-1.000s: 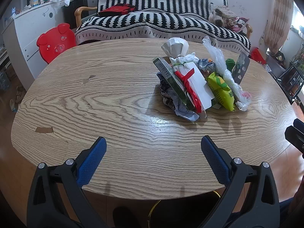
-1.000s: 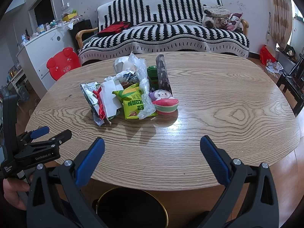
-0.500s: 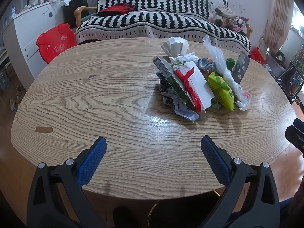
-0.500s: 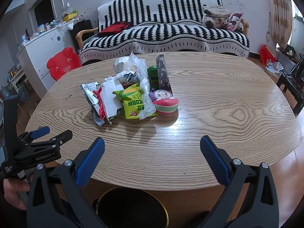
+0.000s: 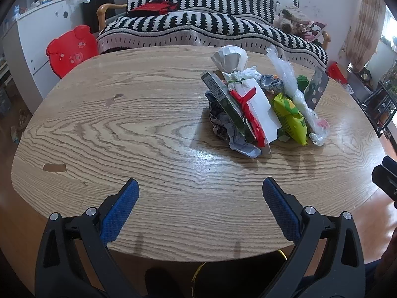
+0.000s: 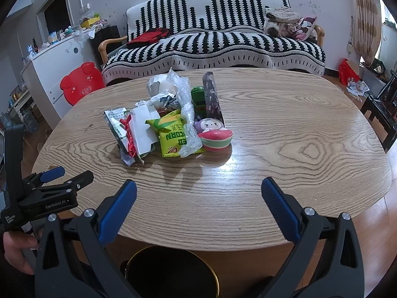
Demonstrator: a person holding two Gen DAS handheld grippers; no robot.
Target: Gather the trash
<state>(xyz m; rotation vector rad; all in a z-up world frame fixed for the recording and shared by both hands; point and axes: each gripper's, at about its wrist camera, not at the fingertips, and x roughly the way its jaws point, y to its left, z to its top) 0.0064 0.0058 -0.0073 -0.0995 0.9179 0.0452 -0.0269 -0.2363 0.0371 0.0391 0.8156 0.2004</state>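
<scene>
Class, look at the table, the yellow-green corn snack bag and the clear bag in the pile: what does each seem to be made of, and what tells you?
Table: wood or wood veneer, going by the bold grain; a soft glare suggests a semi-gloss finish.
Corn snack bag: likely printed plastic film, glossy and creased.
Clear bag: thin transparent plastic, crinkled, with white highlights.

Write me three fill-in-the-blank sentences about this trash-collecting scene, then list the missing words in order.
1. Both the left gripper and the right gripper are ____, holding nothing.
2. The trash pile lies on the wooden ____.
3. The dark bin with a gold rim stands on the floor ____ the table's near edge.

Missing words: open; table; below
</scene>
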